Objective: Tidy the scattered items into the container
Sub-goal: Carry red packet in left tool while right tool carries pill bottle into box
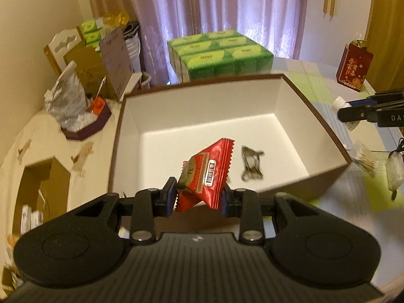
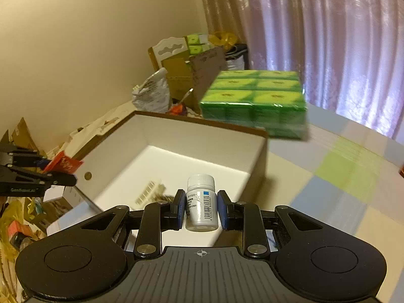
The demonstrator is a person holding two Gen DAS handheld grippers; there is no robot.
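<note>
A brown box [image 1: 202, 106] with a white inside stands open on the table. My left gripper [image 1: 199, 197] hangs over the box's near edge, shut on a red sachet [image 1: 205, 174]. On the box floor lies a small dark wire clip [image 1: 251, 162]. My right gripper [image 2: 200, 209] is shut on a white pill bottle [image 2: 202, 202], held above the near right corner of the box [image 2: 202, 122]. A blurred white comb-like item [image 2: 149, 193] shows inside the box. The left gripper [image 2: 60, 179] with the red sachet [image 2: 63, 162] appears at the left of the right wrist view.
A green pack of tissues [image 1: 222, 55] stands just behind the box. A red gift bag [image 1: 353, 65] is at the far right. A bag of cotton swabs [image 1: 366, 161] and a small clear pouch [image 1: 395, 169] lie right of the box. Cartons and bags crowd the left side.
</note>
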